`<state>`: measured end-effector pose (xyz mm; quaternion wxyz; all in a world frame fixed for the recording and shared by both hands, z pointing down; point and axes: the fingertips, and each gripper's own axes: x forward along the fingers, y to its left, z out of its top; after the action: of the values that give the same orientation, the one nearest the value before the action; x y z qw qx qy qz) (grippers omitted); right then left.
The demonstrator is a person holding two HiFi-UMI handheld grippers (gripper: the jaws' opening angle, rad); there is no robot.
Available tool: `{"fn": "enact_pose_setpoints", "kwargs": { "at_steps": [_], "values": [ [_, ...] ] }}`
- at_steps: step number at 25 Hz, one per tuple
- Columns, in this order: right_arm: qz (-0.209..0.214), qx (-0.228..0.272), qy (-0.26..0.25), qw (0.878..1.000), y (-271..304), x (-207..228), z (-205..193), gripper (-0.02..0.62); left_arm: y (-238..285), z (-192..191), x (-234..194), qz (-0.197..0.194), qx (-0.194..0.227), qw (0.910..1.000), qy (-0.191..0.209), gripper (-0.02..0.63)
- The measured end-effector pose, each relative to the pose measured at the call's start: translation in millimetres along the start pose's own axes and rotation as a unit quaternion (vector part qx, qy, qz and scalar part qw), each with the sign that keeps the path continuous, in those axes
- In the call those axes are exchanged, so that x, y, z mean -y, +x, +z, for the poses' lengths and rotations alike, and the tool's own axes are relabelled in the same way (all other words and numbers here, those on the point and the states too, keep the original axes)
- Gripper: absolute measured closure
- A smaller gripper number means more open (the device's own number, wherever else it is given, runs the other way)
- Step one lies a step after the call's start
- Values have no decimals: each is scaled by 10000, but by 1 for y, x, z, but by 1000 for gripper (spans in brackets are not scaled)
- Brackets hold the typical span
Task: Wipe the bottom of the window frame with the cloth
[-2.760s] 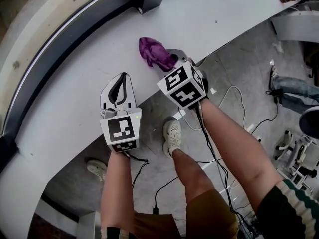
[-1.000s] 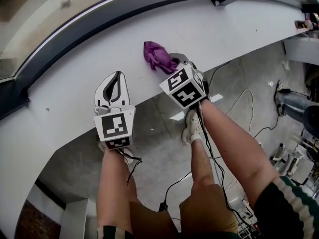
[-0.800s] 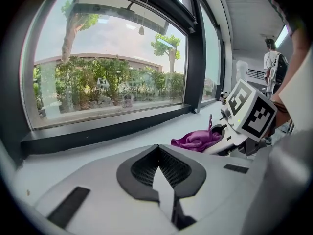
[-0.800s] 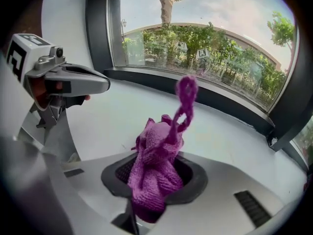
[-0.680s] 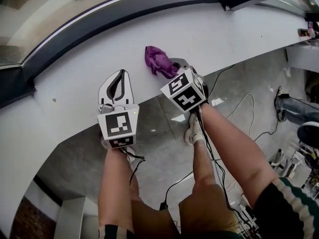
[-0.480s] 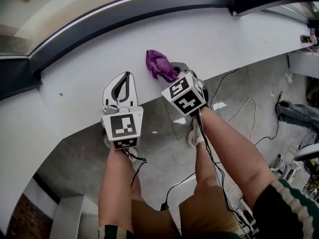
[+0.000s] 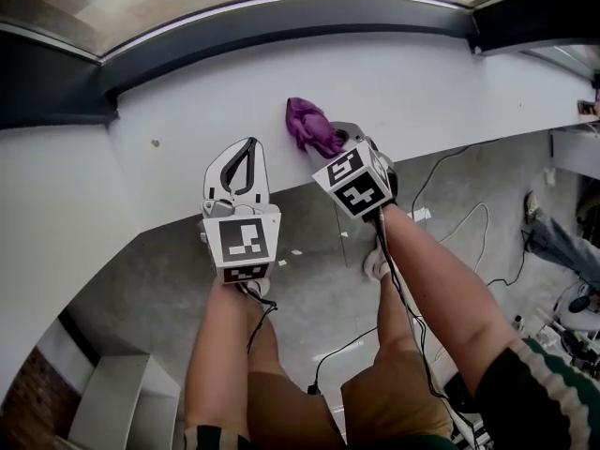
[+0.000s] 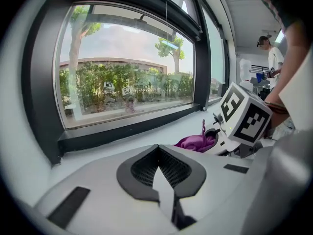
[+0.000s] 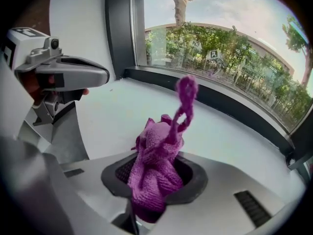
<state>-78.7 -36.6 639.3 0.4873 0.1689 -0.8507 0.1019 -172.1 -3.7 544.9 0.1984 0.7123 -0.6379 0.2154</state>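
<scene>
The right claw (image 7: pixel 330 142) is clamped on the bunched purple cloth (image 7: pixel 312 126) over the white sill (image 7: pixel 450 92). Just to its left, the left claw (image 7: pixel 242 157) is closed on nothing. The dark window frame (image 7: pixel 281 17) lies ahead, apart from the cloth. Wiping seems not yet begun; next, the cloth needs pressing onto the frame's bottom.

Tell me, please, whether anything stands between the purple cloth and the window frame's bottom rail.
Nothing visible does. The right gripper is shut on the purple cloth, and only bare white sill lies between it and the dark bottom rail; the left gripper sits aside.
</scene>
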Motion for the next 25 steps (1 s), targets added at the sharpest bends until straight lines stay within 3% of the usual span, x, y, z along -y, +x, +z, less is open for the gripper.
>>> {"fn": "enact_pose_setpoints", "kwargs": {
  "at_steps": [25],
  "values": [
    [885,-12,-702,9936,65,-153,110,471,-95,-44,-139,943,-35,9947,-407,597]
  ]
}}
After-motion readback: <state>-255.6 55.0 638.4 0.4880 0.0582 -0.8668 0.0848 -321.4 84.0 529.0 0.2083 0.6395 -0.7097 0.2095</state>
